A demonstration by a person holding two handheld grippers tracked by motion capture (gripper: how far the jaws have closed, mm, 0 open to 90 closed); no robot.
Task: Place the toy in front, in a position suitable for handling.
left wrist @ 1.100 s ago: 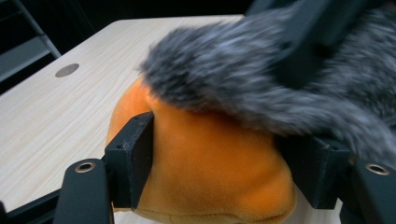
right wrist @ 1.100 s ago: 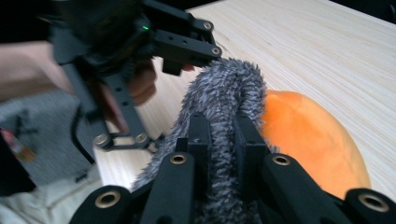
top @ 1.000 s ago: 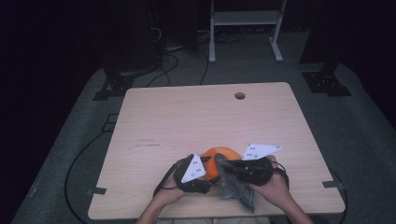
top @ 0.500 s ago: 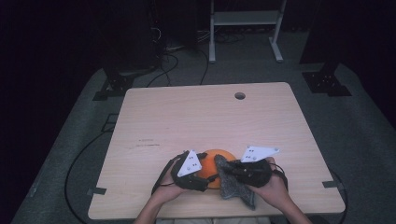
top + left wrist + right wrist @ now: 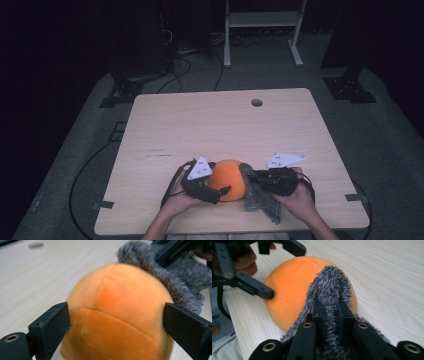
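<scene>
An orange plush ball (image 5: pixel 229 177) (image 5: pixel 117 302) (image 5: pixel 289 287) rests on the table near the front edge. My left gripper (image 5: pixel 220 179) (image 5: pixel 116 322) straddles it with one jaw on each side. Its jaws have just been opening and now stand wide at the ball's flanks without squeezing it. A grey fuzzy cloth (image 5: pixel 260 200) (image 5: pixel 180 272) (image 5: pixel 329 287) drapes against the ball's right side and down onto the table. My right gripper (image 5: pixel 250 176) (image 5: pixel 331 312) is shut on a fold of this cloth, just right of the ball.
The light wooden table (image 5: pixel 225 125) has a round cable hole (image 5: pixel 257 102) near its far edge. Cables (image 5: pixel 85 175) run on the grey floor at the left. A white stand's legs (image 5: pixel 295 50) rise beyond the table.
The left gripper's jaws have spread wider around the orange ball, which now shows fuller and rounder. The right gripper keeps its hold on the cloth. Both hands stayed nearly in place.
</scene>
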